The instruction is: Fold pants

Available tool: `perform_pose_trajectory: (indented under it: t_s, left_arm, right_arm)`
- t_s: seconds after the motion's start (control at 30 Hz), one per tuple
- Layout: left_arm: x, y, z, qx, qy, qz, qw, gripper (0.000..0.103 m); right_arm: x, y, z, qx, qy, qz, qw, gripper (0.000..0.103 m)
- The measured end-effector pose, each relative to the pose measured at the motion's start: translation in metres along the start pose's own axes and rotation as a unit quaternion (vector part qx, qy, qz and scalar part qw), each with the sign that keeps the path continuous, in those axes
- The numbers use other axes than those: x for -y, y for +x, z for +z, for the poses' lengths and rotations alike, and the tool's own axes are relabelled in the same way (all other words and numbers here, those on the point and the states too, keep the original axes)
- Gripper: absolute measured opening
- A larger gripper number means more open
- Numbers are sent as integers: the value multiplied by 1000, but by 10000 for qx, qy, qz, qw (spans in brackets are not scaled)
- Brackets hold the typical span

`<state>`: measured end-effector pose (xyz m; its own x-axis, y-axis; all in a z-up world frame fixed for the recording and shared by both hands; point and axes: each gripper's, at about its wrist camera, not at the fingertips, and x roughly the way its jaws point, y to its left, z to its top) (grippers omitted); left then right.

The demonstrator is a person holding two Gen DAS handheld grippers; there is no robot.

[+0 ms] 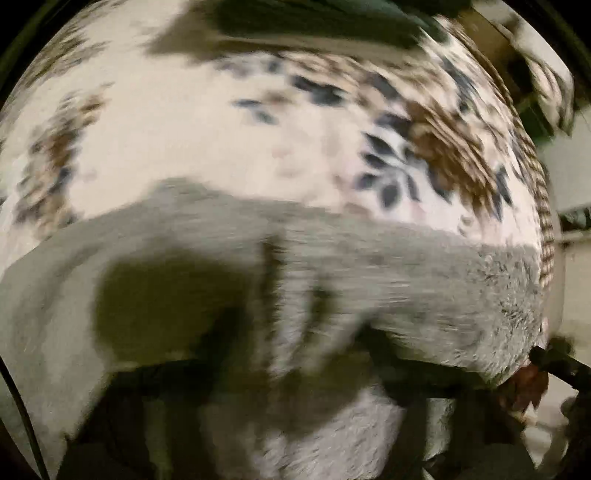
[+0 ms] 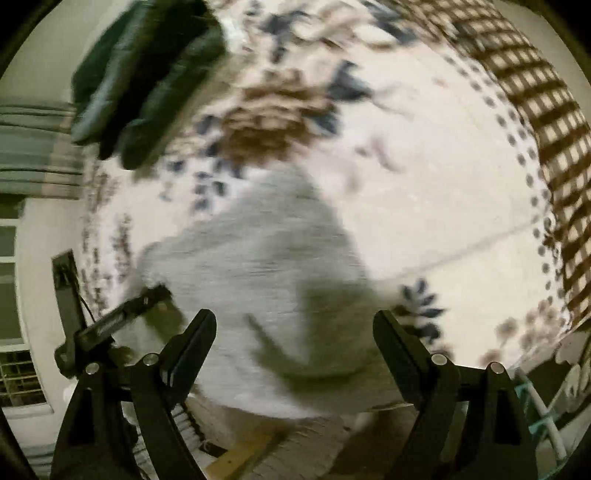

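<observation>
The grey fleecy pants [image 2: 266,266] lie on a white bedsheet with brown and blue flowers [image 2: 424,192]. In the left wrist view the pants [image 1: 369,266] fill the lower half, and the cloth drapes right over my left gripper [image 1: 295,369], hiding its fingers; the frame is blurred by motion. My right gripper [image 2: 295,332] is open and empty, its two black fingers wide apart just above the near edge of the pants. The left gripper also shows in the right wrist view [image 2: 122,314], at the left edge of the pants.
A dark green folded garment [image 2: 147,74] lies at the far end of the bed, also in the left wrist view [image 1: 314,18]. A brown checked border [image 2: 546,147] runs along the sheet's right edge. The bed's edge and floor lie below my right gripper.
</observation>
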<state>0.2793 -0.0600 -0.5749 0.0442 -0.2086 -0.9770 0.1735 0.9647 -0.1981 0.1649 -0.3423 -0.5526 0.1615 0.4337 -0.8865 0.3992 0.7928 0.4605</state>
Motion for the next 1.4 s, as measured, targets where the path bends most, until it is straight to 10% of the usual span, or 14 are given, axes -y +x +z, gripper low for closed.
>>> perform_pose_trajectory:
  t_s: [0.17, 0.3, 0.53, 0.57, 0.67, 0.87, 0.97, 1.17, 1.4]
  left_arm:
    - [-7, -34, 2, 662, -178, -52, 9976, 8]
    - [-50, -25, 5, 467, -783, 43, 9958, 8]
    - [-54, -43, -5, 383, -801, -100, 9960, 33]
    - [-51, -43, -3, 383, -788, -87, 9961, 34]
    - [-45, -42, 3, 368, -681, -33, 9970, 39]
    - [-42, -59, 1, 337, -607, 265, 9972, 39]
    - [-19, -91, 3, 469, -252, 385, 9978, 39]
    - [94, -112, 16, 349, 1380, 298, 9894, 56]
    - [228, -12, 23, -873, 3217, 128, 9427, 60]
  right_arm:
    - [13, 20, 13, -69, -62, -174, 9998, 89]
    - [3, 20, 12, 0, -118, -92, 9999, 89]
    - [-23, 10, 26, 61, -348, -88, 9993, 89]
    - [-24, 14, 31, 48, -370, -78, 9993, 86]
    - [-33, 31, 51, -9, -495, -269, 9984, 36]
    - [-56, 31, 74, -62, -806, -197, 9965, 34]
    - [-31, 18, 62, -111, -391, 37, 9992, 55]
    - [57, -3, 1, -187, 1253, 184, 9918, 58]
    - [104, 24, -53, -457, 2003, 625, 9767, 58]
